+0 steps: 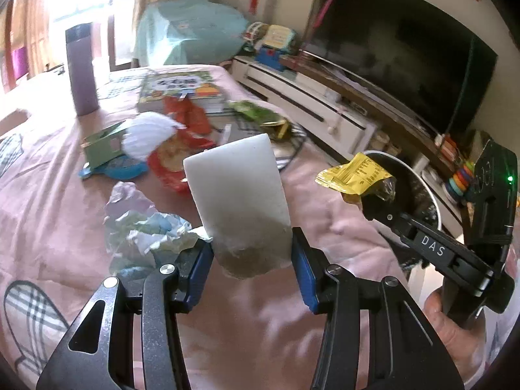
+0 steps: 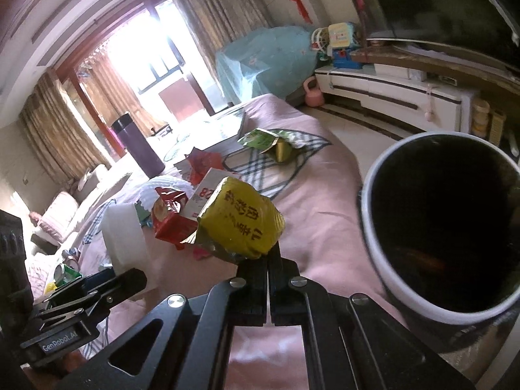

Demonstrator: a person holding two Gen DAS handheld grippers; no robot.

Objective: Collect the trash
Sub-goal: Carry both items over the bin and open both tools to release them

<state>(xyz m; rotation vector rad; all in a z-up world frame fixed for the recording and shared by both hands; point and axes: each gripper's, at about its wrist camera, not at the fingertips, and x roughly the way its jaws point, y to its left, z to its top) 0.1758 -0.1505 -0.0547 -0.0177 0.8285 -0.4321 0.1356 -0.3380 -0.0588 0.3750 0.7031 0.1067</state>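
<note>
Your right gripper [image 2: 260, 255] pinches a crumpled yellow foil wrapper [image 2: 242, 221] just beside the white-rimmed black bin [image 2: 377, 227]; your left gripper [image 1: 253, 253] clamps a white paper cup [image 1: 239, 195], farther from that bin.

Purple thermos [image 1: 82, 71] upright on pink bedspread [image 1: 48, 214], near a picture book [image 1: 180, 89]; dark television [image 1: 399, 52] above white cabinet [image 1: 305, 97].
</note>
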